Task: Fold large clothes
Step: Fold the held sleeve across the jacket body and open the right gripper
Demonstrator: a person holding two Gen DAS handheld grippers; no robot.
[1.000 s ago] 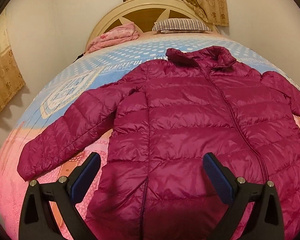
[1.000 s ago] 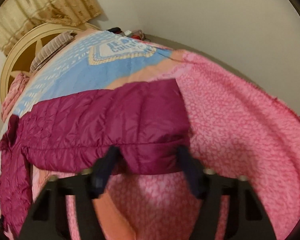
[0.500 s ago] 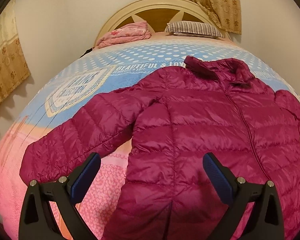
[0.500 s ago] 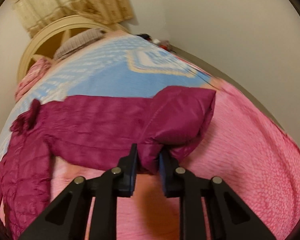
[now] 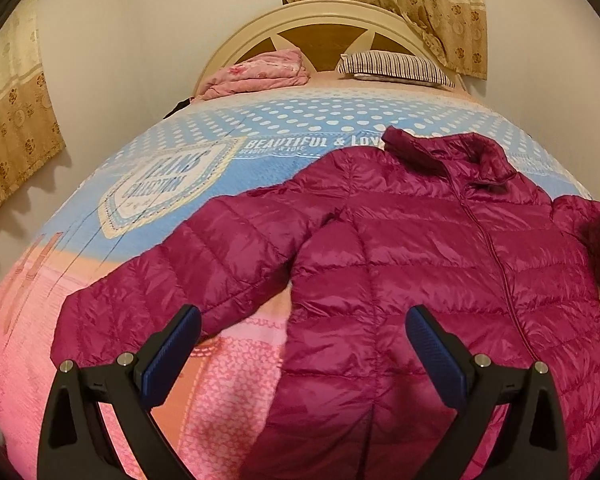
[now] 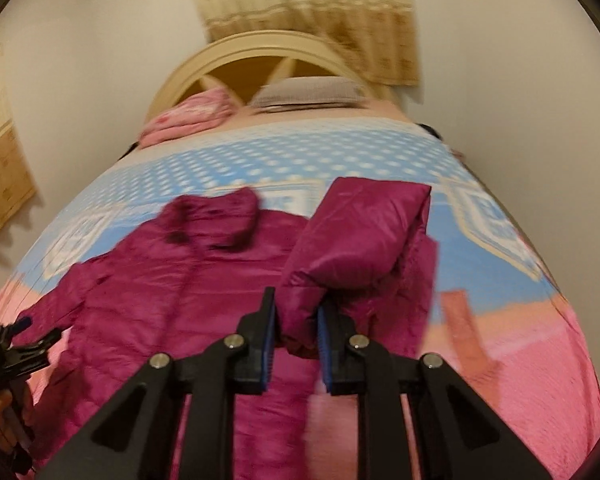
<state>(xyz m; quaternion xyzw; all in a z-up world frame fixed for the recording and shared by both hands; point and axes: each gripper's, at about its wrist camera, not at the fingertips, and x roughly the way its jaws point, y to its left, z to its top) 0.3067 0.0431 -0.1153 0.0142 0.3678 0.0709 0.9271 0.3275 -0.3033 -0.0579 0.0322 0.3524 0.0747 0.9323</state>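
Lying face up on the bed point(image 5: 80, 280), the magenta puffer jacket point(image 5: 420, 272) runs lengthwise with the mattress: collar point(image 5: 452, 152) toward the arched headboard point(image 5: 324, 28), hem toward the cameras, zipper line down the body. Its one sleeve point(image 5: 172, 284) stretches flat and diagonally toward the bed's near side edge in the left wrist view, cuff resting on pink bedding. The other sleeve point(image 6: 360, 248) is raised off the bed and doubled over, its cuff pinched between the fingers point(image 6: 269, 340) of the right gripper point(image 6: 296, 344), which press together on the fabric. The left gripper point(image 5: 300, 352) hangs above the hem area with its fingers wide apart and nothing between them. Blue dotted bedding lies bare beyond the collar, up to a folded pink blanket point(image 5: 256, 74) and a striped pillow point(image 5: 396, 66). Only the right wrist view, blurred, shows the pinch itself and the person's hand point(image 6: 0, 420) at its left edge; the left wrist view catches just a piece of the lifted sleeve at its right rim.
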